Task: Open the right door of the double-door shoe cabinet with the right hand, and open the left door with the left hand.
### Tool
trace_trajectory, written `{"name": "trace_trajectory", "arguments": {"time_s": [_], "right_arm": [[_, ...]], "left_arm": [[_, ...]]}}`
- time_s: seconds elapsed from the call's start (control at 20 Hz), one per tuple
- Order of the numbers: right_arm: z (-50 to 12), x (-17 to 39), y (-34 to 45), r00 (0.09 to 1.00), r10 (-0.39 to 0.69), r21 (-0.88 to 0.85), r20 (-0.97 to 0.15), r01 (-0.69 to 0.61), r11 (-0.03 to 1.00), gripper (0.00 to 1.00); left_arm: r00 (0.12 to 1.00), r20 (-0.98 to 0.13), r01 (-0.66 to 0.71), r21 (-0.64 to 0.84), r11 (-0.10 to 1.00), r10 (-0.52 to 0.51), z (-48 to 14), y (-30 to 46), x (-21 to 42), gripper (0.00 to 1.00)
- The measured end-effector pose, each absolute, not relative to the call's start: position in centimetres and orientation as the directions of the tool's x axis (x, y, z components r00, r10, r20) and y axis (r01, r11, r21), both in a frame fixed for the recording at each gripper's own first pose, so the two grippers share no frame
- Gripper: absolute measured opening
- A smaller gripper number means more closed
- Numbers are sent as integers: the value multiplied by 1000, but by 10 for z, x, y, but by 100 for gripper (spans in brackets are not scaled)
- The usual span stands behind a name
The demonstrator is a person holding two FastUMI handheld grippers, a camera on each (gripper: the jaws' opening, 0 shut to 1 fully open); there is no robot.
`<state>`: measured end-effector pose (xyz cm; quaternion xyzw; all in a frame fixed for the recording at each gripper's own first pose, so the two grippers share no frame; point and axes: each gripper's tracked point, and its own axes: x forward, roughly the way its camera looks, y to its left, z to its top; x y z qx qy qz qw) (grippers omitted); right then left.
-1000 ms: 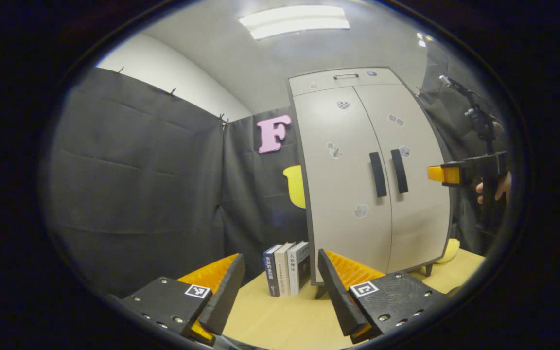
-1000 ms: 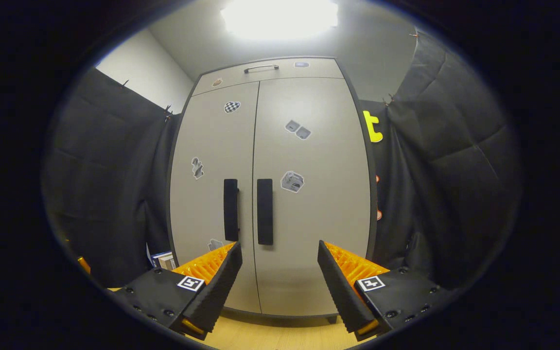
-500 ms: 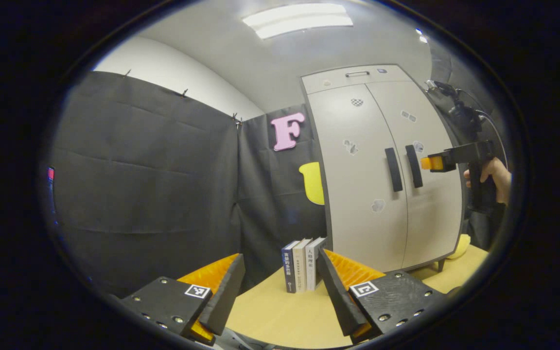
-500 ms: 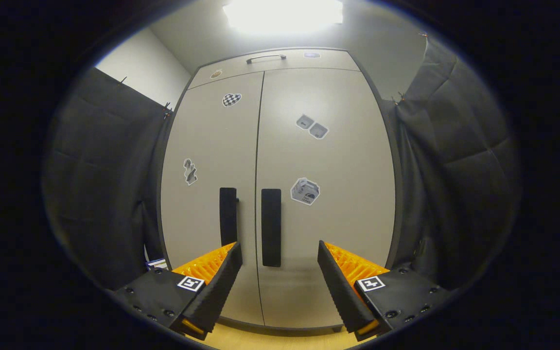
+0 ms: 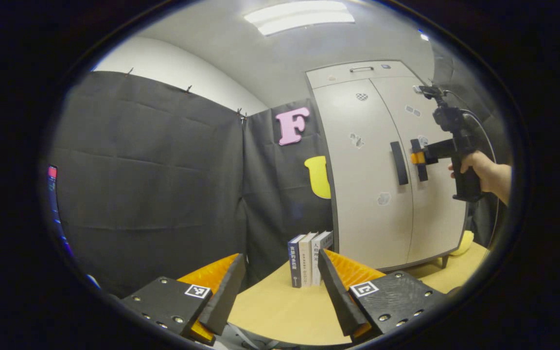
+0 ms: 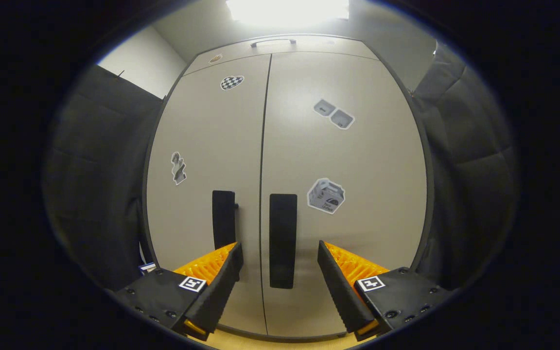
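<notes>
The pale grey shoe cabinet [image 6: 309, 146] stands close ahead in the right gripper view, both doors closed. My right gripper [image 6: 280, 245] is open, and the right door's dark vertical handle [image 6: 282, 240] lies between its fingers; whether they touch it I cannot tell. The left door's handle [image 6: 223, 218] is just to the left. In the left gripper view the cabinet [image 5: 372, 204] is far off at the right. There a hand [image 5: 484, 172] holds the right gripper [image 5: 415, 158] at the right handle [image 5: 421, 170]. My left gripper [image 5: 280, 256] hangs open over the table, holding nothing.
Three upright books [image 5: 309, 260] stand on the wooden table [image 5: 280, 311] against the cabinet's left side. A yellow object [image 5: 462, 243] lies by the cabinet's right foot. Black cloth walls close in on both sides.
The right gripper has moved forward to the cabinet, so the right handle now sits between its fingers. The left gripper view has swung left, away from the cabinet. Both doors stay closed.
</notes>
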<state>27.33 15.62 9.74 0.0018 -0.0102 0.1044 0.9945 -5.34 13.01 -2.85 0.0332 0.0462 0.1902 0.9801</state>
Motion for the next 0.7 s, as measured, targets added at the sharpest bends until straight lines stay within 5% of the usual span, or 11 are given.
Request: {"name": "trace_trajectory", "arguments": {"time_s": [0.2, 0.3, 0.35, 0.55, 0.6, 0.7], "right_arm": [[96, 291, 159, 983, 185, -6, -10, -185, 983, 88], [94, 301, 158, 986, 167, -3, -27, -167, 986, 63], [91, 303, 158, 985, 168, 4, -44, -168, 986, 60], [83, 307, 161, 980, 168, 50, -104, -164, 985, 60], [82, 313, 162, 981, 165, 65, -103, -159, 985, 39], [83, 313, 161, 980, 163, 71, -116, -156, 985, 34]], "left_arm": [[915, -92, -386, 93, 918, 394, -35, 138, -57, 89], [910, -98, -394, 93, 914, 402, -37, 142, -58, 89], [910, -102, -395, 91, 914, 403, -38, 143, -58, 89], [910, -103, -394, 88, 915, 401, -39, 144, -57, 88], [910, -102, -394, 88, 915, 401, -39, 146, -57, 88], [910, -101, -394, 84, 915, 401, -39, 147, -57, 89]]}}
